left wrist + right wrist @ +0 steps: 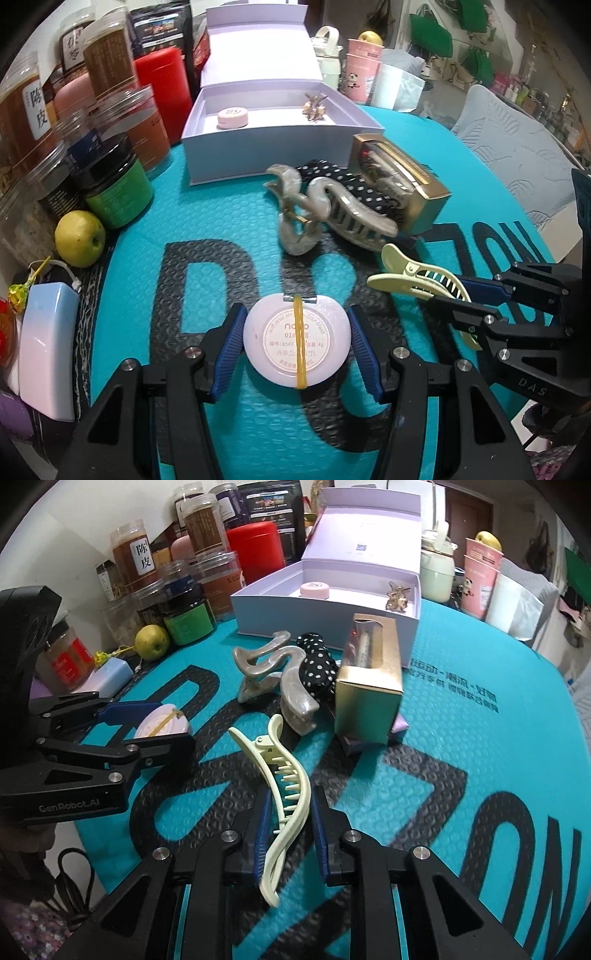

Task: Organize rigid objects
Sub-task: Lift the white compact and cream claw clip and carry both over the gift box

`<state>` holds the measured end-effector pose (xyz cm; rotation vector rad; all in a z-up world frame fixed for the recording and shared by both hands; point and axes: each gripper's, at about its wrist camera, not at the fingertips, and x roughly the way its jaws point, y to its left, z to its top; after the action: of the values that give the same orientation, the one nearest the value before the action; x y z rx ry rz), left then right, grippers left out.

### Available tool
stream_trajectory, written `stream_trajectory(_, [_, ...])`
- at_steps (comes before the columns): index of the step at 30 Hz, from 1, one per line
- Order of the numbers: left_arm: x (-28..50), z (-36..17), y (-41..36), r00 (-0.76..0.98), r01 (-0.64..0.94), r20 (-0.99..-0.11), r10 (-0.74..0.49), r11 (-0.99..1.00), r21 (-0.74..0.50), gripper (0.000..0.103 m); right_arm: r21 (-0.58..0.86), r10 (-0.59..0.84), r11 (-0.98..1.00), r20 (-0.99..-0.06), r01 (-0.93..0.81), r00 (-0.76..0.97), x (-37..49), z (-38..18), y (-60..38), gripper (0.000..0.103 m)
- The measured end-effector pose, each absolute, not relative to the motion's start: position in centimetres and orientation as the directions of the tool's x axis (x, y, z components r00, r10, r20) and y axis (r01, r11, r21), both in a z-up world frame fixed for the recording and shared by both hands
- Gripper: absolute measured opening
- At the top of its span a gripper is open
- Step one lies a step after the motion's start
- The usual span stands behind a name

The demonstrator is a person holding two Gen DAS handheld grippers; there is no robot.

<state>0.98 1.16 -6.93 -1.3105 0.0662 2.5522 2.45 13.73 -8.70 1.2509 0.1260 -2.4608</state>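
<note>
While left fingers (297,347) clamp pale compact (295,341), right fingers (288,834) seemingly pinch cream hair claw (284,805).

polka-dot hair piece (343,181) mostly buried under marbled claw clip (317,206). small print on compact (295,341) label too blurry to read. purple thing (399,725) under gold box (369,686), only corner showing. left-edge jars (18,110) cut off.

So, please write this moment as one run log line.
left gripper: shut on round compact | right gripper: shut on cream hair clip | lilac box: open
</note>
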Motion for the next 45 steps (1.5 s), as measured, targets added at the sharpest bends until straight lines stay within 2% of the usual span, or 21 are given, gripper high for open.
stream_trajectory(11, [1.5,-5.1,3.5,-0.568,-0.301,-0.781,0.260,-0.949,-0.097,0.055,0.076,-0.267,-0.938,-0.779,0.338,-0.567,4.1,-6.6,15.6,0.021])
stream_trajectory(23, [1.2,-1.0,4.3,-0.638,-0.308,-0.720,0.273,-0.947,-0.086,0.055,0.042,-0.293,-0.919,-0.738,0.392,-0.607,3.8,-3.0,16.1,0.021])
stream_trajectory(45, [-3.5,4.4,3.3,-0.725,-0.274,-0.650,0.227,-0.961,-0.031,0.055,0.037,-0.377,-0.875,-0.679,0.483,-0.630,-2.3,2.1,15.8,0.021])
